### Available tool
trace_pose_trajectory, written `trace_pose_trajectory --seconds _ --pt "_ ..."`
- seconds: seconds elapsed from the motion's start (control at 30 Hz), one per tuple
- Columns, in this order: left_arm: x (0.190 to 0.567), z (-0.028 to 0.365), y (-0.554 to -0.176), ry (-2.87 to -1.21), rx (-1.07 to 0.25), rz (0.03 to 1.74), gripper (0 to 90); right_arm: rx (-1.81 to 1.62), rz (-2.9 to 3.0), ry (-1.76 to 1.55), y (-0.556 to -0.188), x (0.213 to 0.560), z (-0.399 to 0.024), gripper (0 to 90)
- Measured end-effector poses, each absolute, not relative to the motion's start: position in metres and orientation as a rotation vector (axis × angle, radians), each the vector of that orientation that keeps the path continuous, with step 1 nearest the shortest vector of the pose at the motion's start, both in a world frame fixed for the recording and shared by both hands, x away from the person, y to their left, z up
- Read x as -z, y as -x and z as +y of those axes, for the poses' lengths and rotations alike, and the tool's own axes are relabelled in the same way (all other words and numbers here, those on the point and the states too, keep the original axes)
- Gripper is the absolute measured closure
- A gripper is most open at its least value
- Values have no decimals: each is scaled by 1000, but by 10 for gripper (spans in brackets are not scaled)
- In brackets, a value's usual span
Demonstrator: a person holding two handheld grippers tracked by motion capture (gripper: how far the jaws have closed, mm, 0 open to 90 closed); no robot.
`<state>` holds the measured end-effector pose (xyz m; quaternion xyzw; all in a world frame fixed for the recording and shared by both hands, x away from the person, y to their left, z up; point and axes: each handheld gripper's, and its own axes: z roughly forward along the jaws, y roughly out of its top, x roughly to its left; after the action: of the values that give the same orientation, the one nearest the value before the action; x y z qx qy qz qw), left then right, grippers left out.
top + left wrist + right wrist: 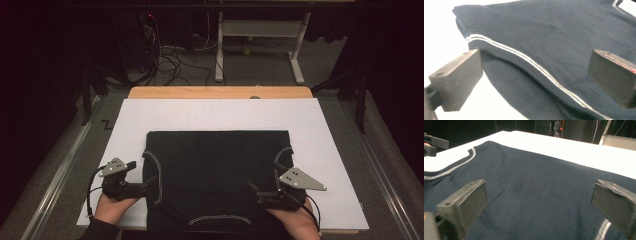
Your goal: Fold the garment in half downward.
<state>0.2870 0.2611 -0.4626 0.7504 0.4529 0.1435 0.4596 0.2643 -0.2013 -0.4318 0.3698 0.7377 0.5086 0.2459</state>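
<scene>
A dark folded garment (215,175) with white piping lies flat on a white board (200,112). My left gripper (141,174) sits at the garment's left edge, jaws wide apart and pointing right. In the left gripper view the garment (549,32) and its white stripe run between the jaws of the left gripper (534,65), and neither pad presses on the cloth. My right gripper (264,177) hovers over the garment's lower right part, open. In the right gripper view the cloth (536,170) spreads below the spread jaws of the right gripper (539,195), with nothing held.
The white board covers a wooden table whose far edge (220,92) shows beyond it. Past the table stand a grey desk frame (260,30) and tangled cables (170,60) on the floor. Metal rails run along both sides. The other gripper (434,145) shows at the far left.
</scene>
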Motion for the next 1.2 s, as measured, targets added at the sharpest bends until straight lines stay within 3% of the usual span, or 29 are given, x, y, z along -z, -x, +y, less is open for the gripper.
trace_pose_trajectory --seconds 0.73,1.2 --pt "450 276 -320 -1798 -393 1135 0 -1409 2186 -813 -279 447 -98 1" --pt "419 259 -353 -1798 -389 1090 0 -1457 2252 -768 -268 447 -56 1"
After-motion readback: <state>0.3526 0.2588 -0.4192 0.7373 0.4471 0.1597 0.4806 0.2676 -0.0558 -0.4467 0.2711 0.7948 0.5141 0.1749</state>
